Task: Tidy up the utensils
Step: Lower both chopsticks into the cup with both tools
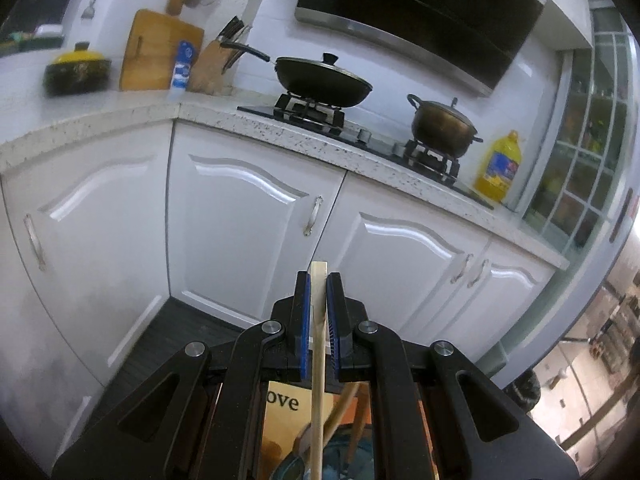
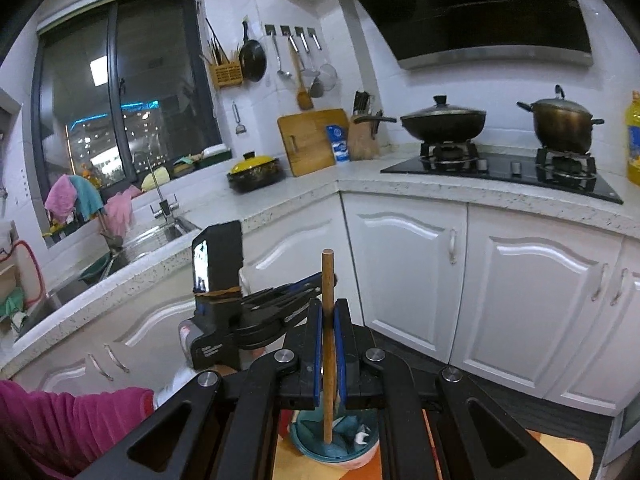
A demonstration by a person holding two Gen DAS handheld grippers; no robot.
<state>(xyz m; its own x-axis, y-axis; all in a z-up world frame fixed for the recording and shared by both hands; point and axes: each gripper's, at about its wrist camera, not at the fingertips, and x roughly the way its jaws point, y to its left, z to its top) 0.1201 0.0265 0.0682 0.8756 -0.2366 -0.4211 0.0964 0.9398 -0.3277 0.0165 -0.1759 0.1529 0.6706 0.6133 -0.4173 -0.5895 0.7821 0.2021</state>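
With the left gripper (image 1: 318,280) pinching a pale flat wooden utensil handle (image 1: 318,344) at lower centre of its view, and the right gripper (image 2: 328,307) likewise clamped on a brown round wooden stick (image 2: 328,344), both poised over a teal round holder (image 2: 334,446) at bottom centre. Best lowered straight, one at a time, kept upright; jaws eased apart only once tips seated.

Wok (image 2: 442,122): black, lidded, on the stove's left burner, centre right of the frame.
Pot (image 2: 562,122): bronze, lidded, on the right burner.
Oil bottle (image 1: 500,168): yellow, right of the stove.
Cutting board (image 2: 310,140): wooden, leaning on the wall tiles, centre.
Casserole (image 2: 254,168): yellow lid, left of the board.
Window (image 2: 120,92): dark, upper left.
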